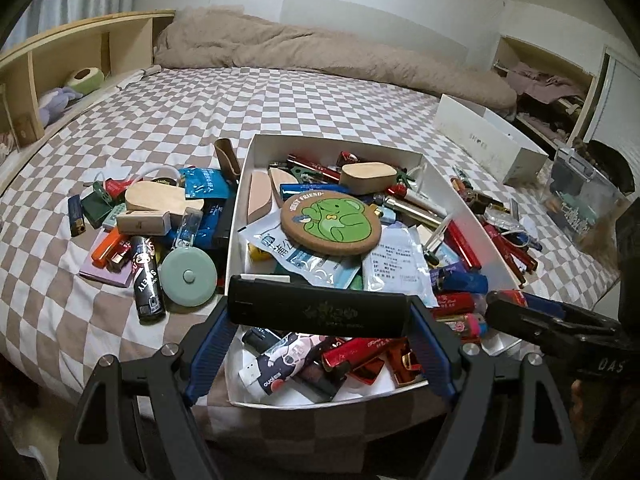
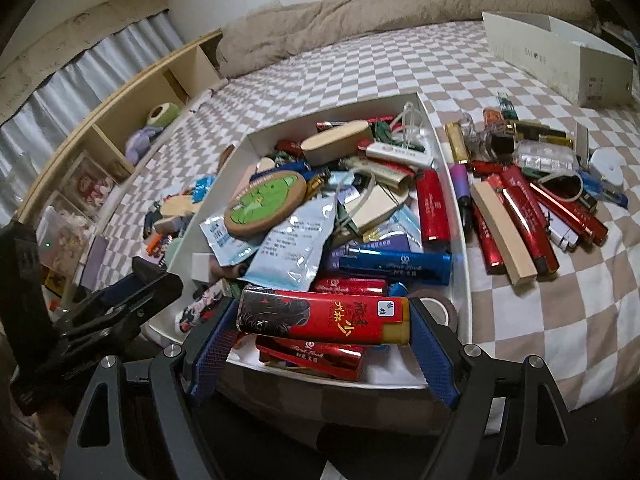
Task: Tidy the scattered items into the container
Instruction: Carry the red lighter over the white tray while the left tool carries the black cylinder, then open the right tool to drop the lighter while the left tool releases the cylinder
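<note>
Your left gripper clamps a long black plastic lighter, your right gripper a red-and-gold lighter, both at 6 o'clock over the white cardboard box

"BEST FRIEND" — round coaster

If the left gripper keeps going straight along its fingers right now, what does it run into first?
Most likely the heap inside the white box. The left gripper, clamped on a black lighter, points down over the box's near end, so the lighter would probably land on the lighters there. Depth is uncertain.
</note>
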`<state>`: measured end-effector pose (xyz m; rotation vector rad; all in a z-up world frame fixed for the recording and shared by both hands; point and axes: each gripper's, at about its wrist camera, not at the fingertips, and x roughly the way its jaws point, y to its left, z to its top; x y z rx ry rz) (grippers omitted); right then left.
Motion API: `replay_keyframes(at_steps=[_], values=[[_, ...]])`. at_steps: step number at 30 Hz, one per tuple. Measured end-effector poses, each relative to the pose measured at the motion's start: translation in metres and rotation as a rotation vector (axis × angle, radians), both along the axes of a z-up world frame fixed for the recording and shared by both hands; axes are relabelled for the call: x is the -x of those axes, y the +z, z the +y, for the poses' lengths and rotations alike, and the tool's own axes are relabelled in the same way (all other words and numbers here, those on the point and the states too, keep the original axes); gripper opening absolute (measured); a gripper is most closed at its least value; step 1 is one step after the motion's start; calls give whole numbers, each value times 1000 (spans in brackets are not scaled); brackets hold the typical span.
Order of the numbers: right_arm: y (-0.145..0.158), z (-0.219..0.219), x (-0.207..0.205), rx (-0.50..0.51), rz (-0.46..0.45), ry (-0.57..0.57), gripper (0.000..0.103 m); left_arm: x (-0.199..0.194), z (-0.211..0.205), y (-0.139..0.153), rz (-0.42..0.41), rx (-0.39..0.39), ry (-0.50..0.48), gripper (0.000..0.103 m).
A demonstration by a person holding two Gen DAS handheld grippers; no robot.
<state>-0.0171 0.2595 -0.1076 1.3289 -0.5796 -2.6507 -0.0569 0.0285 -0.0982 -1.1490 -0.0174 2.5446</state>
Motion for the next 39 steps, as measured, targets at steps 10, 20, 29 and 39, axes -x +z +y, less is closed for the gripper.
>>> replay_keyframes(at_steps=[10,20,29,39], values=[[-8,1,-2,11,-31,-7,89,1,6,-9,-28,20,-4,83],[-2,10,-6,41,-20,-30,89,3,10,-17,-67,3,5,85],[-3,9,-7,50,-19,-30,89,1,9,-16,-68,-2,12,94],[3,7,-12,37,-8,-33,89,-2,6,-11,-59,-7,19,94]])
